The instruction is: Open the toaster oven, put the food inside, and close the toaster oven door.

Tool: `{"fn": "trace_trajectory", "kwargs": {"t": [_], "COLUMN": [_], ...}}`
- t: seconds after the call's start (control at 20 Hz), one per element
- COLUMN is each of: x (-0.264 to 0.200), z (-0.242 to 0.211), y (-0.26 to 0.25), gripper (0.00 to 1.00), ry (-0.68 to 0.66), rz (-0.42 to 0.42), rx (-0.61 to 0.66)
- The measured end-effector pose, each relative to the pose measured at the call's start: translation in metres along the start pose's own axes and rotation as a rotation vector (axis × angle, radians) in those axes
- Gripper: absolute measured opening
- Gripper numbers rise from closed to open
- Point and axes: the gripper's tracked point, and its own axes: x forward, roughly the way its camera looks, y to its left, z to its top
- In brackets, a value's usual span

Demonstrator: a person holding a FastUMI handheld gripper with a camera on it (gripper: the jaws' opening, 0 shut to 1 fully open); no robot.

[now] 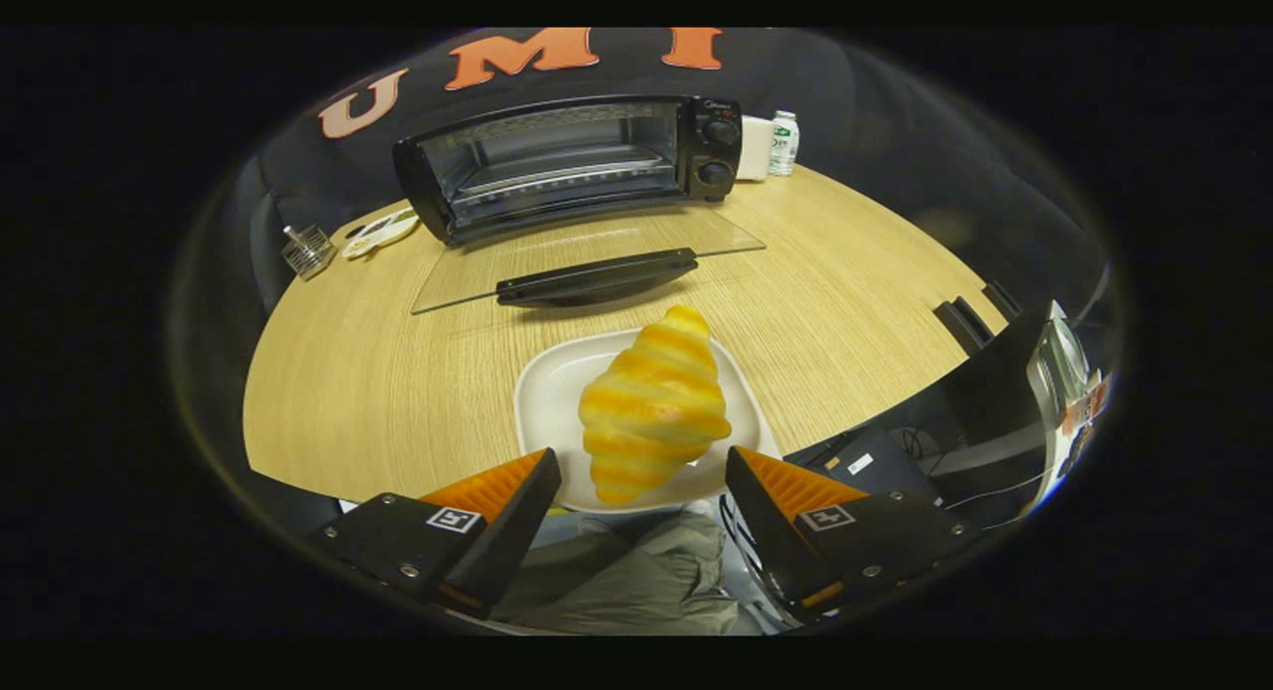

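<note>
A yellow-and-orange striped croissant lies on a white plate near the front edge of the wooden table. My gripper stands open, its two fingers spread on either side of the croissant's near end, with neither pressing on it. Beyond the plate the black toaster oven sits at the back of the table. Its glass door is folded down flat toward me, black handle on the near edge, and the wire rack inside shows.
A small wire holder and a white dish sit left of the oven. A white box and a small bottle stand to its right. Dark equipment and cables lie off the table's right edge.
</note>
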Motion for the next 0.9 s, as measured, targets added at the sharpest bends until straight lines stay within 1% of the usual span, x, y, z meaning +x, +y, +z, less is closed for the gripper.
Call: {"fn": "trace_trajectory", "kwargs": {"t": [0.15, 0.2, 0.25, 0.3, 0.35, 0.4, 0.45, 0.5, 0.55, 0.65, 0.75, 0.9], "x": [0.006, 0.007, 0.01, 0.01, 0.012, 0.012, 0.013, 0.012, 0.01, 0.003, -0.006, -0.023], "z": [-0.005, -0.006, -0.008, -0.007, -0.006, -0.006, -0.006, -0.006, -0.006, -0.005, -0.002, 0.008], "y": [0.004, 0.006, 0.003, 0.001, 0.002, 0.003, 0.004, 0.005, 0.006, 0.01, 0.01, 0.012], "gripper": [0.99, 0.96, 0.89, 0.87, 0.79, 0.74, 0.66, 0.63, 0.53, 0.42, 0.4, 0.4], "ry": [0.014, 0.019, 0.023, 0.018, 0.014, 0.017, 0.022, 0.022, 0.023, 0.024, 0.017, 0.01], "rz": [0.001, -0.001, -0.015, -0.034, -0.034, -0.033, -0.027, -0.022, -0.007, 0.04, 0.068, 0.119], "rx": [0.006, 0.008, 0.001, -0.016, -0.018, -0.017, -0.018, -0.009, 0.002, 0.028, 0.048, 0.114]}}
